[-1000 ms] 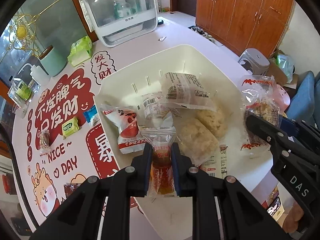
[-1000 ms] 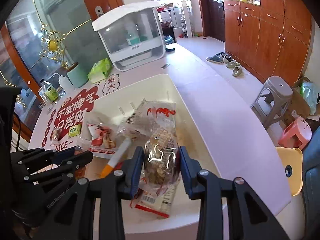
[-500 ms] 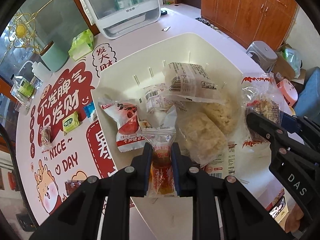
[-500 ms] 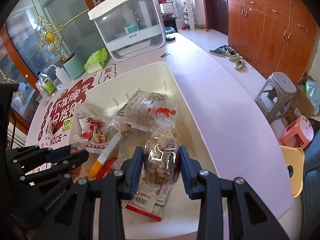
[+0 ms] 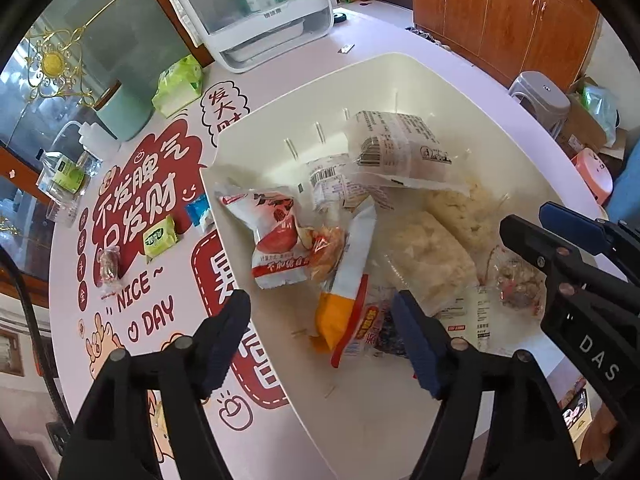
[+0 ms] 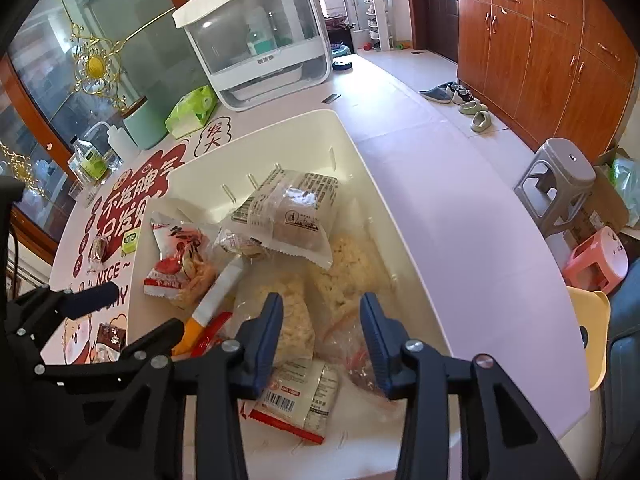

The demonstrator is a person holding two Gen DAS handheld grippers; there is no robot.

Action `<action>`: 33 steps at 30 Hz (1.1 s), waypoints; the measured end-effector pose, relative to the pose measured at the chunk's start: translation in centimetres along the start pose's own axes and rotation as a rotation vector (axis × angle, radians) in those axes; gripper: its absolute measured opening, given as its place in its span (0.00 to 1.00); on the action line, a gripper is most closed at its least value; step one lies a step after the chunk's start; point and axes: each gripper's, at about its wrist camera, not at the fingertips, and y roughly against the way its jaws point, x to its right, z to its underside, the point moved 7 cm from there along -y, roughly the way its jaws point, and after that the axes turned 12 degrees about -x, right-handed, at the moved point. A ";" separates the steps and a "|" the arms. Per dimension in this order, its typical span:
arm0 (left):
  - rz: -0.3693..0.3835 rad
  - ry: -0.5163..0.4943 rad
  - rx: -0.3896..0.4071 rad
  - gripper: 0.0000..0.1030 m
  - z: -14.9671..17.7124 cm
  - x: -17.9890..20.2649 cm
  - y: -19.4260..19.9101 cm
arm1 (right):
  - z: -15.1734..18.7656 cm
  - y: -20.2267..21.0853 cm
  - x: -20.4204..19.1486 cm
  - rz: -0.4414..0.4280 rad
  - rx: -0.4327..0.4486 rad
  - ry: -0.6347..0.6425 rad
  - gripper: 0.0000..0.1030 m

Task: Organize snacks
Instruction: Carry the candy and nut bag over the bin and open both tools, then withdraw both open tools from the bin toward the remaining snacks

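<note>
The left gripper (image 5: 320,320) is seen with its jaws wide, having just been opening; the orange-and-white sachet (image 5: 344,292) lies loose in the white bin (image 5: 472,92) below them, no pad pressing on it. The right gripper (image 6: 320,332) has jaws at a middling gap, also just opening; a clear packet of dark snack (image 6: 356,356) lies in the bin under and between them, apparently released.

Handling is judged as follows. All packets are light, soft film pouches, slippery and crinkly. The pale crisp-rice packs (image 5: 428,256) are judged brittle and are best taken by a sealed end rather than across the body. The red-printed pouch (image 5: 276,240) and the large barcoded pack (image 5: 396,148) rest higher on the heap and could be pinched at a seam.

Outside the bin, on the printed table mat (image 5: 132,208), a green sweet (image 5: 160,236), a blue packet (image 5: 200,212) and a small dark wrapped piece (image 5: 108,264) are noted as not yet collected. A green tissue pack (image 5: 176,84), a teal canister (image 5: 124,112) and a white appliance (image 5: 256,8) stand well apart. The two grippers are close together over the bin; a clash on withdrawal is the main risk.
</note>
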 end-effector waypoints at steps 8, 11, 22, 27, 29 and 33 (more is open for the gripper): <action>0.002 0.013 -0.015 0.71 1.2 -0.3 -0.1 | 0.7 0.0 -0.5 0.002 -0.007 0.006 0.40; 0.002 0.020 -0.014 0.72 1.7 -0.6 0.1 | 1.0 0.0 -0.6 0.005 -0.009 0.007 0.40; 0.014 0.082 0.007 0.78 3.8 -2.9 1.2 | 2.4 0.6 -2.0 0.015 -0.014 0.032 0.40; 0.022 0.123 0.012 0.78 4.9 -4.6 1.5 | 2.8 0.6 -3.0 0.026 -0.024 0.053 0.40; 0.026 0.140 0.012 0.78 5.4 -5.3 1.4 | 2.9 0.6 -3.5 0.031 -0.028 0.063 0.40; 0.032 0.168 0.010 0.78 6.3 -6.7 1.3 | 3.3 0.5 -4.3 0.047 -0.036 0.082 0.40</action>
